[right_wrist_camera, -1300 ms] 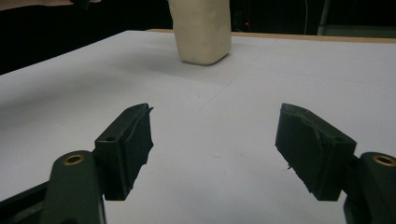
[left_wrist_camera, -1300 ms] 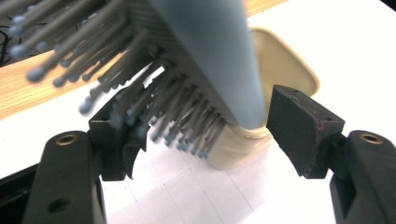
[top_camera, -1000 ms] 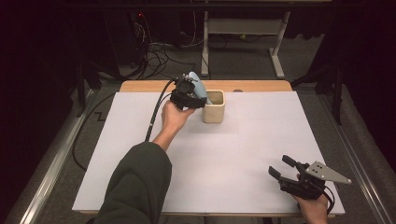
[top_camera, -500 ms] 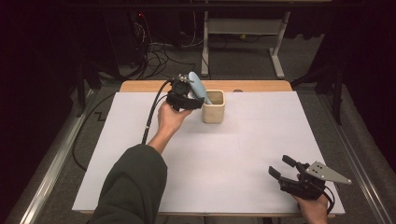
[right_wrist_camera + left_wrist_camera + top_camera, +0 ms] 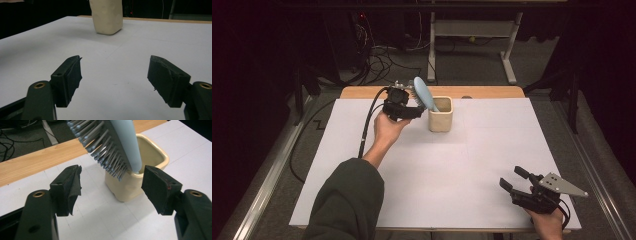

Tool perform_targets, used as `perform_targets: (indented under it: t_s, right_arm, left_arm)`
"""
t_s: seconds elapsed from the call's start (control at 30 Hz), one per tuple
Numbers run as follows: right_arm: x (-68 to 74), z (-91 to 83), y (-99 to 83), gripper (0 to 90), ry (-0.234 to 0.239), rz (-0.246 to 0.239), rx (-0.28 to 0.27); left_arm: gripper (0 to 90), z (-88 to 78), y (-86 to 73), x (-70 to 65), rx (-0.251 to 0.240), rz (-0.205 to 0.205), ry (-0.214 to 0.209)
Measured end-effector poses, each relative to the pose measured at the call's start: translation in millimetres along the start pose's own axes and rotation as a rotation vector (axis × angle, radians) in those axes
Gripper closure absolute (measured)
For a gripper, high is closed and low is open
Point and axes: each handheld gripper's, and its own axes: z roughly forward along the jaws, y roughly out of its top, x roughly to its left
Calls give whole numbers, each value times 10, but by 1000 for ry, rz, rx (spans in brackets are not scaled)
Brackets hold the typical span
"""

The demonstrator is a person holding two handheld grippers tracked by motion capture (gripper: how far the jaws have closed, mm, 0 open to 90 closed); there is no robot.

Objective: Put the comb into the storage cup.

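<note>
Brush (image 5: 424,93) stands in the cup (image 5: 440,114), the left gripper (image 5: 412,112) has just been closing slightly with nothing between its spread jaws, so backing away seems next, while the right gripper (image 5: 512,180) waits spread too.

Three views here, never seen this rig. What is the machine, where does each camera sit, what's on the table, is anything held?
There is no robot: a person holds a hand-operated pair of tongs in each hand. The high view looks down on the table from the person's side. The other two cameras ride on the tongs and look along their black jaws.

On the white-covered table stands a cream cup with a light blue hairbrush leaning in it, handle down, bristles up.

The left tongs are beside the cup. Their jaws stand apart either side of the brush and cup, pressing on neither, though they have just been closing a little. The right tongs rest open near the table's near right corner, holding nothing.
</note>
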Motion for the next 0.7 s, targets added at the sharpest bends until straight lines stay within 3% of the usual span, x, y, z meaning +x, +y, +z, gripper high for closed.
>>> perform_targets:
  t_s: [0.7]
  right_arm:
    - [-2,-2,1,277,-5,-1,1]
  left_arm:
    - [332,-233,-137,158,-32,-19,5]
